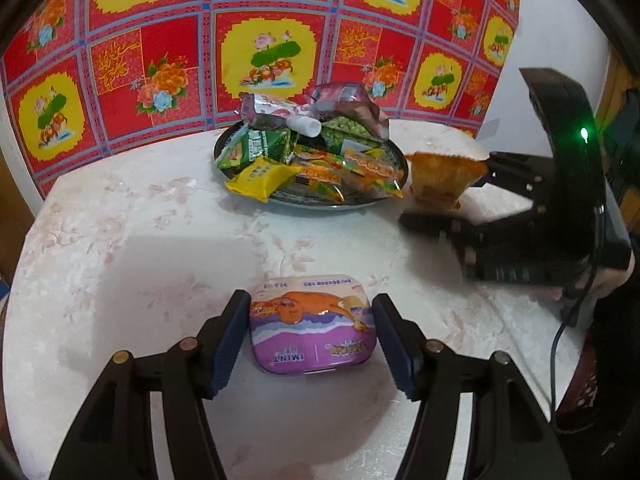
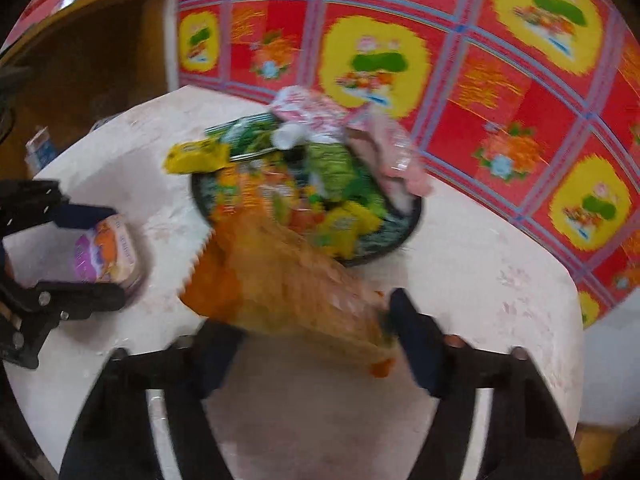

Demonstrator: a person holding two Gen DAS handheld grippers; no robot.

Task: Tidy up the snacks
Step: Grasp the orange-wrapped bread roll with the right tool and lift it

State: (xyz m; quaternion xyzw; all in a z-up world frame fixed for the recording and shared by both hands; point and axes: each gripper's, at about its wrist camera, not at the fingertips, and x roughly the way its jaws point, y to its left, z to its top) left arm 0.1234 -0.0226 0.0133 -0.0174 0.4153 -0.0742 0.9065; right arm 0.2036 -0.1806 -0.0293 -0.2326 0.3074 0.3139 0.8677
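Left wrist view: my left gripper [image 1: 310, 340] straddles the mint tin [image 1: 313, 324] on the table [image 1: 120, 240], jaws spread, pads just beside its short ends; I can't tell if they touch. Right wrist view, blurred: my right gripper [image 2: 316, 344] has an orange packet [image 2: 280, 284] between its jaws, which look pinched on the near end, the packet tilted toward the plate [image 2: 412, 220]. That plate, heaped with snack packets [image 1: 320, 160], sits toward the table's far side, before a red floral cloth [image 1: 180, 60].
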